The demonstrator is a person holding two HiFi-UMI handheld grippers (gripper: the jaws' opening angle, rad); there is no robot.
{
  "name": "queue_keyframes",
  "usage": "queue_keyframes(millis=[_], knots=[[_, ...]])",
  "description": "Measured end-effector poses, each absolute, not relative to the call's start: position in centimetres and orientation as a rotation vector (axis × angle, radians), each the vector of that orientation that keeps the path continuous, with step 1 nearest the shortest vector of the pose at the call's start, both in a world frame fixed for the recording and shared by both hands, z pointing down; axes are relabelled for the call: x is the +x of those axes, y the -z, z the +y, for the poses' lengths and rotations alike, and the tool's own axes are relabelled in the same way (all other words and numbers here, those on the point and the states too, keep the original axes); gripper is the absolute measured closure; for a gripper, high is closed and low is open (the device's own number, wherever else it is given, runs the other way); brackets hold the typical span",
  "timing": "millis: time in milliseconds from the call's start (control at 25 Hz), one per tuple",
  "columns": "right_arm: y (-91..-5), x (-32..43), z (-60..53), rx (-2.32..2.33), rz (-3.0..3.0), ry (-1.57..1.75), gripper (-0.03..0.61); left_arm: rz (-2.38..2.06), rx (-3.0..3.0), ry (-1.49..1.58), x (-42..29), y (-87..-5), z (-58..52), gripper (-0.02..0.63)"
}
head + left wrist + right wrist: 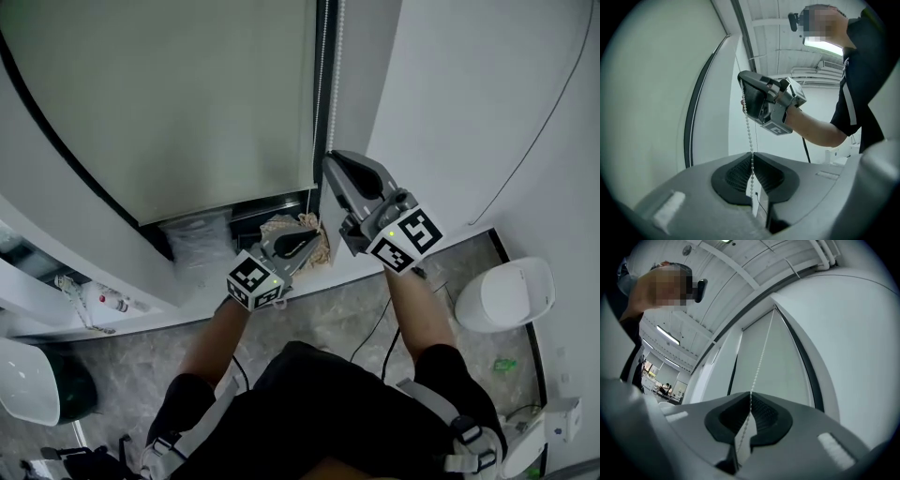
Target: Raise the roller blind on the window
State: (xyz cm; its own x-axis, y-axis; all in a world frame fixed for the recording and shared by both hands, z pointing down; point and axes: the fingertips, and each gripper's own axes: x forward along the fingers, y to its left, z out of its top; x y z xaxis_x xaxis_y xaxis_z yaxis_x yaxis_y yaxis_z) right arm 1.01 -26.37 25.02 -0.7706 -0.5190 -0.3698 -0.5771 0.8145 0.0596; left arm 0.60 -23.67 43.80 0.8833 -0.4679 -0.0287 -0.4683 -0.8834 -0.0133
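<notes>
chain: white beaded pull chain (320, 84) hangs vertical beside pale fabric roller blind (187, 94), blind mostly down | right gripper (750, 397) clamped on chain, upper | left gripper (751, 161) clamped on same strand, directly below | next: likely straight-down pull

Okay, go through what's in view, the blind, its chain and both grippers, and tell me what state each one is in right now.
roller blind: mostly lowered, with a gap open under its bottom edge
bead chain: gripped at two spots, running fairly straight between them
left gripper: shut on bead chain, the lower grip
right gripper: shut on bead chain, the higher grip
</notes>
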Motion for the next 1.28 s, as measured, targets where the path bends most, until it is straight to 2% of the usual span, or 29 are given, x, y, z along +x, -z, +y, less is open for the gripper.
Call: queue_keyframes(millis=[360,480,520,560,640,920,1080,1280], knots=[[-37.1,1.1,-25.9,-0.896,2.803,-0.053,0.565,0.726,-3.208,0.311,1.9,-56.1,-23.1,0.597],[-38.5,1.4,-25.6,-0.889,2.799,-0.011,0.565,0.646,-3.244,0.301,2.0,-57.0,-22.2,0.589],[-38.5,1.4,-25.6,-0.888,2.803,-0.018,0.565,0.631,-3.254,0.266,1.8,-56.4,-22.2,0.530],[-38.4,1.4,-25.6,-0.888,2.810,-0.030,0.565,0.623,-3.261,0.219,1.5,-55.5,-22.5,0.489],[-38.3,1.3,-25.8,-0.880,2.814,-0.026,0.565,0.634,-3.255,0.109,0.5,-52.7,-23.7,0.465],[-38.5,1.2,-26.1,-0.873,2.803,0.020,0.565,0.542,-3.193,-0.368,-2.2,-37.2,-28.0,0.465],[-38.5,0.6,-26.1,-0.863,2.809,0.010,0.565,0.358,-3.151,-0.481,0.4,-29.0,-28.9,0.465],[-38.7,0.0,-26.0,-0.865,2.809,0.009,0.565,0.242,-3.080,-0.595,1.7,-23.8,-28.5,0.466]])
